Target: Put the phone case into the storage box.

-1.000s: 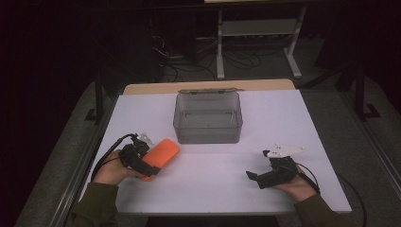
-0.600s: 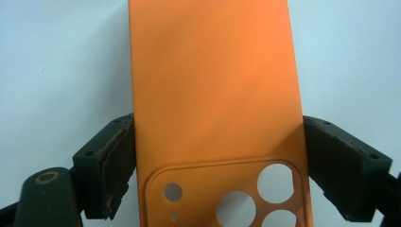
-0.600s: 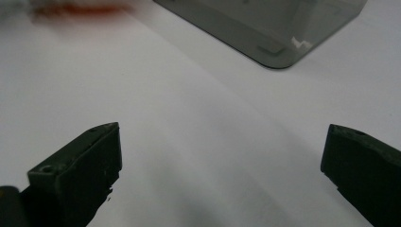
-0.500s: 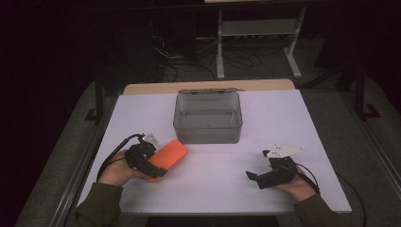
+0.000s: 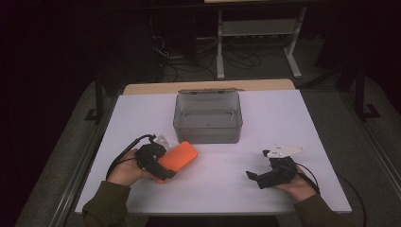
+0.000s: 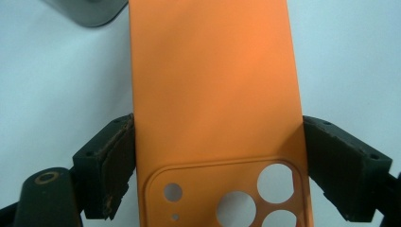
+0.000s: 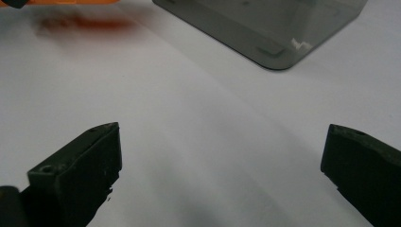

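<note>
An orange phone case (image 5: 177, 158) with camera cut-outs is held in my left gripper (image 5: 163, 166) at the table's front left. In the left gripper view both black jaws press against the long sides of the orange phone case (image 6: 215, 109), camera end nearest the gripper (image 6: 215, 170), and it hangs a little above the white table. A clear grey plastic box (image 5: 208, 118) stands open-topped and empty just beyond it, at the middle of the table. My right gripper (image 5: 253, 178) rests at the front right, open, jaws wide apart with nothing between them (image 7: 222, 175).
The white table (image 5: 283, 118) ends in a wooden strip at the far side. The grey box's corner (image 7: 279, 47) lies ahead of my right gripper. Metal rails flank the table; a shelf frame and cables stand on the dark floor behind.
My left gripper has carried the orange case to the right and slightly forward, closer to the grey box. The right gripper has stayed where it was.
</note>
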